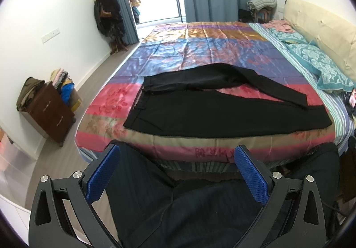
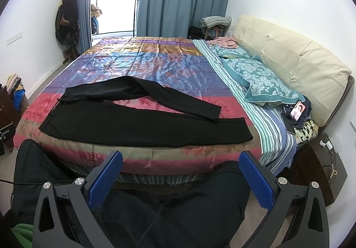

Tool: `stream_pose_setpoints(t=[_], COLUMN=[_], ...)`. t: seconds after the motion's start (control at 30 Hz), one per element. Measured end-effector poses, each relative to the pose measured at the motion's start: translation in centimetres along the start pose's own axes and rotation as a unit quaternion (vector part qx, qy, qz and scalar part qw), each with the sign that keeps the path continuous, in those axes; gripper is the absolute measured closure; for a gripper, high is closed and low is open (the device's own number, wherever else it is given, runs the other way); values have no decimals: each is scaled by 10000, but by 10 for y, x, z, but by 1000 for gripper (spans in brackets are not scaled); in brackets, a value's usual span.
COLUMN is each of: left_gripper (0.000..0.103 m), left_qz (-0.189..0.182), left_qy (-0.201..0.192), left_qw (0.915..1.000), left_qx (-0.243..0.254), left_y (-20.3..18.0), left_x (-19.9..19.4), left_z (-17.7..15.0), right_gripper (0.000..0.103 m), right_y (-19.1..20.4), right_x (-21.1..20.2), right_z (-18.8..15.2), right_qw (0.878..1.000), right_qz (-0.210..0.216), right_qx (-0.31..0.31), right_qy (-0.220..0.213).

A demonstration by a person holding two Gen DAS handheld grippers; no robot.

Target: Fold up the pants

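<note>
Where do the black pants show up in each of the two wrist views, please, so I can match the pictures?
Left wrist view: the black pants lie across the middle of the frame, on the near part of the bed, waistband at the left.
Right wrist view: the pants sit left of centre, waistband again at the left.
Shared landmark: the teal patterned pillow, to the right of the pants in both.

Left claw (image 1: 175, 172) and right claw (image 2: 180, 178) both held low and level above dark-trousered legs (image 1: 178, 208), blue-padded fingers (image 1: 103, 173) spread wide apart, gripping nothing, pointing straight forward.
</note>
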State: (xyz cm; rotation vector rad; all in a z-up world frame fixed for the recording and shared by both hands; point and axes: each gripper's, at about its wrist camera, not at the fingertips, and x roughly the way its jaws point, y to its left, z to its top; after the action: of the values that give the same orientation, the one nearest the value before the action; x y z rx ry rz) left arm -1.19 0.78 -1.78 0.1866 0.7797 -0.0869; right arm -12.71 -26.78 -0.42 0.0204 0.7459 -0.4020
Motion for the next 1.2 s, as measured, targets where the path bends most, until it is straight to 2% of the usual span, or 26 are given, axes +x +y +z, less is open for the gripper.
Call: stream_pose_setpoints(t=[0.57,0.93,1.2], left_gripper=[1,1,1], left_qz=[1,1,0], left_qy=[5,11,17], left_qw=[10000,10000,10000], left_qx=[0,-2,-3], left_y=[-1,-1,0], left_x=[0,0,-1], left_z=[1,2,3], right_gripper=[0,0,0], right_y=[3,-6,-14], right_x=[0,2,7], right_z=[-2,3,5], right_qw=[9999,9974,9963], right_qz=[-128,-712,-829], right_qx=[-63,29,123], right_qy=[25,98,182])
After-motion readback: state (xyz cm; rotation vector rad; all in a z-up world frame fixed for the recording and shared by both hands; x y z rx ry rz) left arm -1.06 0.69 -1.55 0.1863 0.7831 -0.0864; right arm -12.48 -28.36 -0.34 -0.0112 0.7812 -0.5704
